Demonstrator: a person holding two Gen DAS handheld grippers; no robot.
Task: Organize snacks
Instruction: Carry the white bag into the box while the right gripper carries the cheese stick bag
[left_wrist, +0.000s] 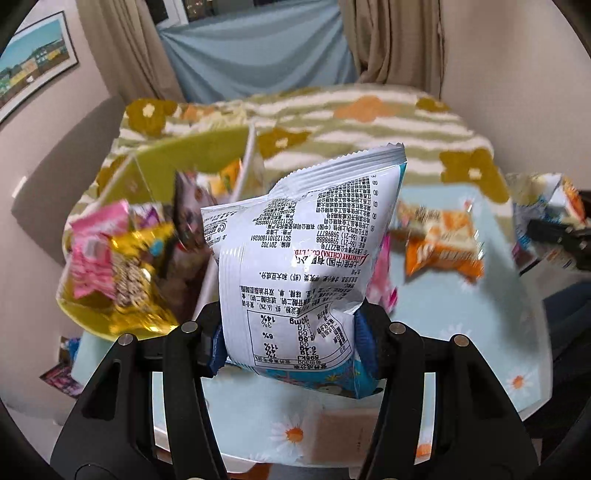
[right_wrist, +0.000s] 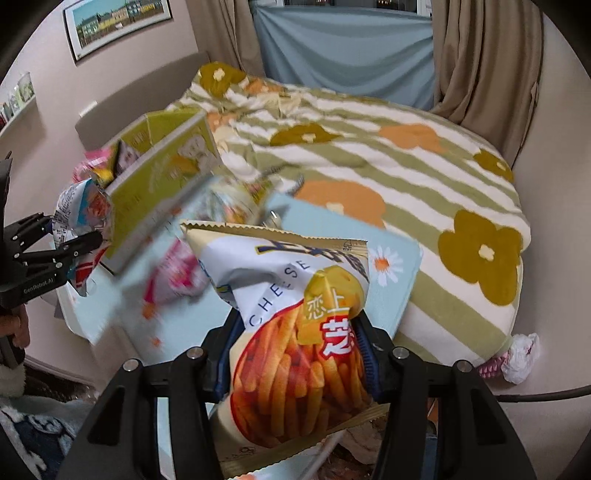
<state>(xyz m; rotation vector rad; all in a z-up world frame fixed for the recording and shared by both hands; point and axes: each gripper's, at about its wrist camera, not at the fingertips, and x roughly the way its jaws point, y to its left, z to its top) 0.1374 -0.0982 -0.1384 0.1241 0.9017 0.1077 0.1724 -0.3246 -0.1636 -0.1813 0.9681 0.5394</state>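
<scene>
Pinching snack bags (left_wrist: 303, 258) between fingers (left_wrist: 364, 332)

Striped flowered blanket (right_wrist: 369, 147) on a bed, beige curtains (right_wrist: 480, 55), blue cloth (left_wrist: 258, 55) between them, framed picture (right_wrist: 118, 22), crumpled white bag (right_wrist: 521, 356)

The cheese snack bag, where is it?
The cheese snack bag is pinched in the right gripper, above the daisy-print table beside the bed.

Both grippers are built of matte black plastic links, and round silver pins are set at the joints. Blue ribbed pads (left_wrist: 364, 325) are fitted inside the fingers. "GenRobot.AI" is printed in white on the left gripper (right_wrist: 92, 236).
</scene>
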